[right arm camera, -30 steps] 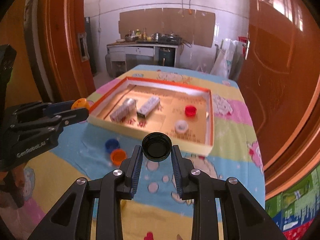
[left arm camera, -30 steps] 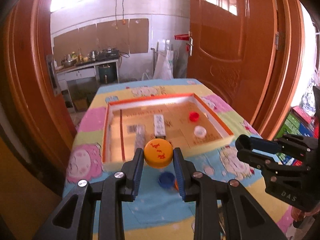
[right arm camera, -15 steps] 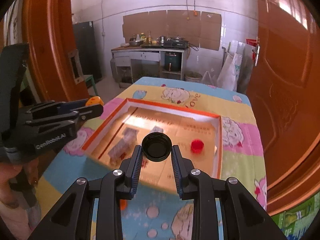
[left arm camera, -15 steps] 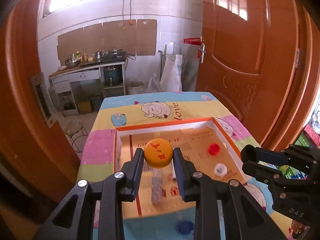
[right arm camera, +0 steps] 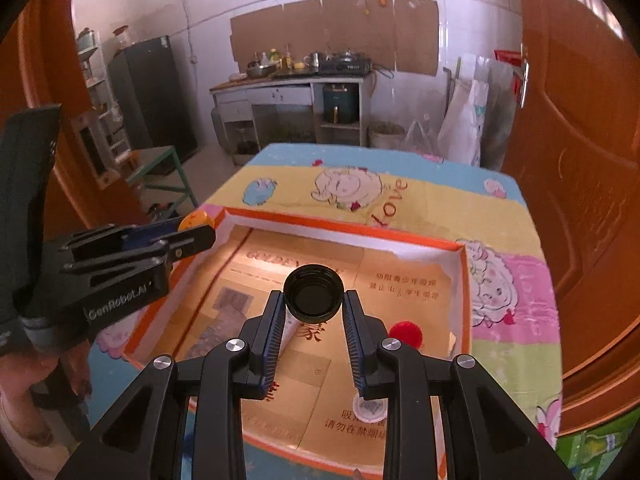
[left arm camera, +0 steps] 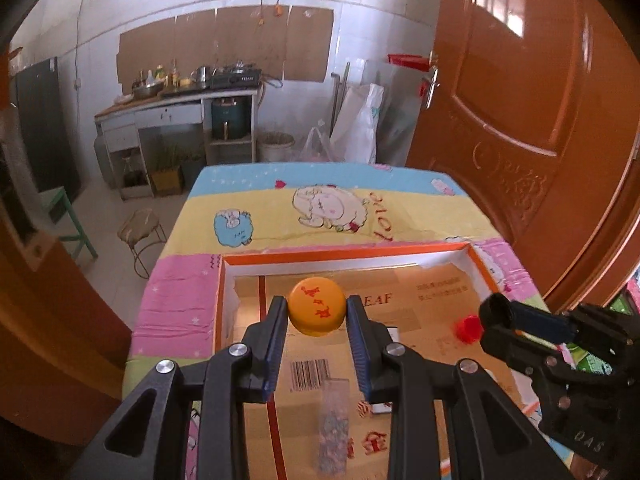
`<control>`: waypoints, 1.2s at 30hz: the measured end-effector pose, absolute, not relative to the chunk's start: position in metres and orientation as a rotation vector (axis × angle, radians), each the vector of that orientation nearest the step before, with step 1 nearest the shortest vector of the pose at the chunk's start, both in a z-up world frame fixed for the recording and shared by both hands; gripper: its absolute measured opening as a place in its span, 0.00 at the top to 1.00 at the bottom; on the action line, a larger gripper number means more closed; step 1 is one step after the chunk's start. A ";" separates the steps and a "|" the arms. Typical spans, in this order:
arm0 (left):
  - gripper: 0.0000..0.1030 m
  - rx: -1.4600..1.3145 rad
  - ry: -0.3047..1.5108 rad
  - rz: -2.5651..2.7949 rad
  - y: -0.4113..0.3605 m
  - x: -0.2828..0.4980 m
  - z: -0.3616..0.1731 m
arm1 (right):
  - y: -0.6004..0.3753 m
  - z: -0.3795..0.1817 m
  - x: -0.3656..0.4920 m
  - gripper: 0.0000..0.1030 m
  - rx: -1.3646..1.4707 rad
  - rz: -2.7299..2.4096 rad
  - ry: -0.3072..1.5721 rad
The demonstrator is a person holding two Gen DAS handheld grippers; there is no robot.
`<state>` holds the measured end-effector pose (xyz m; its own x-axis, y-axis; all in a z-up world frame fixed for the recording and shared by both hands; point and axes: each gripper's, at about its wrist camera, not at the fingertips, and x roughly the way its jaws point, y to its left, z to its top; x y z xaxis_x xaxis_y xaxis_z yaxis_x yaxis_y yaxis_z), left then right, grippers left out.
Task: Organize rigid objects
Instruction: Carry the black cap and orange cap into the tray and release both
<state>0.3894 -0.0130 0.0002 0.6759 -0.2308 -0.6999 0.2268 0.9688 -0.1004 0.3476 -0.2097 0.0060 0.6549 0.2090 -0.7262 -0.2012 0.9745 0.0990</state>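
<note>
The left tongs (left arm camera: pixel 317 312) grip an orange cap (left arm camera: pixel 317 311) and the right tongs (right arm camera: pixel 314 298) grip a black cap (right arm camera: pixel 314 297) — both held above the orange-rimmed tray (right arm camera: pixel 340 227) on the bench (right arm camera: pixel 440 196). A red cap (right arm camera: pixel 405 333) lies near the tray's right wall.

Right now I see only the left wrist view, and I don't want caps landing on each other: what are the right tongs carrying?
Observer: A black cap, hollow side up, pinched in the right tongs.
Operator: Any cap in the tray besides the red cap?
Observer: Yes, a white cap lies on the tray floor, nearer the camera than the red one and partly hidden behind a finger of the tongs.
</note>
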 end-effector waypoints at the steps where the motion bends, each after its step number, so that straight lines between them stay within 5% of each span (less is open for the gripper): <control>1: 0.70 -0.007 0.799 -0.254 -0.014 0.395 -0.006 | -0.210 -0.001 0.351 0.71 0.007 0.231 0.839; 15: 0.70 -0.028 0.955 -0.214 -0.006 0.437 -0.060 | -0.213 -0.060 0.376 0.71 -0.010 0.208 0.977; 36: 0.70 -0.033 0.991 -0.218 -0.006 0.442 -0.067 | -0.209 -0.078 0.382 0.69 -0.045 0.186 1.016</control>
<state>0.4418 -0.0063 -0.0666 0.5277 -0.1979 -0.8260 0.1676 0.9776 -0.1271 0.3818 -0.2089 -0.0775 0.5121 0.1340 -0.8484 -0.1755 0.9832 0.0493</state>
